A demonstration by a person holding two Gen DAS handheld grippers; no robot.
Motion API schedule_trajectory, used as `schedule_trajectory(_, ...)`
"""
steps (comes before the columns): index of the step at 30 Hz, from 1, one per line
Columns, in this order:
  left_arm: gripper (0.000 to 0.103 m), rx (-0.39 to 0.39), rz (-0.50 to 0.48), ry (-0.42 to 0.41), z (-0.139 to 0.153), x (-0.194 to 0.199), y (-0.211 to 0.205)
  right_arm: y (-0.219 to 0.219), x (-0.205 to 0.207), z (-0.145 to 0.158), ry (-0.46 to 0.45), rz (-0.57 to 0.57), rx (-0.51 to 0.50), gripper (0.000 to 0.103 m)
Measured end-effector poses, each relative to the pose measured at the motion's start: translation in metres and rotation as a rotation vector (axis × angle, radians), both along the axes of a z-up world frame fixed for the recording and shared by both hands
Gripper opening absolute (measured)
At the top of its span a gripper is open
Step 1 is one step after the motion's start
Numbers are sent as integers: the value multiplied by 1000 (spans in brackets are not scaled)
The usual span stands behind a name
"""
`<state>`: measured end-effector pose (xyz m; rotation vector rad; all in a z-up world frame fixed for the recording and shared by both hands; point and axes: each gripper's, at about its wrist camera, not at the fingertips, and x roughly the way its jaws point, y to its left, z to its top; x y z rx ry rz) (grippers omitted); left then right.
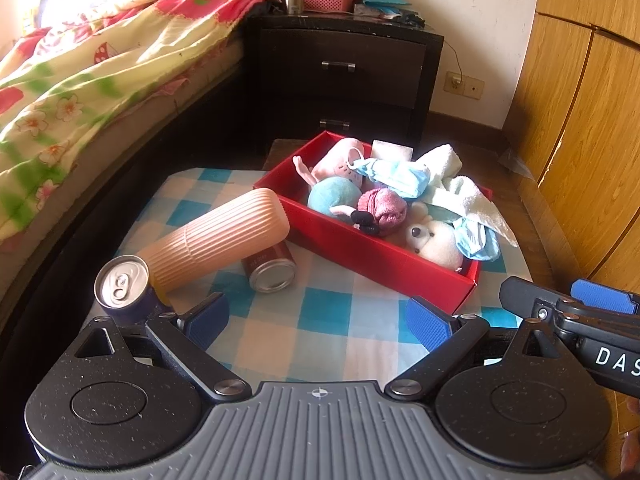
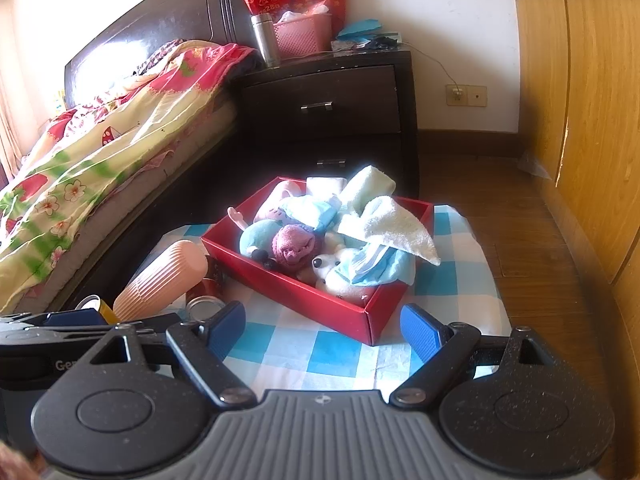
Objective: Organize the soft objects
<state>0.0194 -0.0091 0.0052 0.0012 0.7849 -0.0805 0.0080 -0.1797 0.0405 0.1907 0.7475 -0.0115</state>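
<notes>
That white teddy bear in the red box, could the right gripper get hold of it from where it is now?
Probably yes. The right gripper is open, and the white teddy bear lies near the red box's front corner, though a blue mask partly covers it.

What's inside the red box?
The red box holds a white teddy, a blue ball toy, a purple sock, a pink plush, face masks and a white towel. Whatever lies beneath them is covered.

Checked cloth [image 1: 332, 312] under red box [image 1: 360, 256], ribbed case [image 1: 216, 236], two cans [image 1: 272, 270].
</notes>
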Motion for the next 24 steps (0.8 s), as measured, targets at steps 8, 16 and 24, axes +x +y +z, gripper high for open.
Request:
schedule_trajectory(8,92,1,6,19,-1,1,0,2,-1,0,-3,2,-4,64)
schedule_trajectory(16,93,0,13,26,-1,2,0,1,-1,0,-6,0,2,64)
schedule_trajectory(24,97,12,24,8,1,1,0,1,-2,2,-14,-1,2,64)
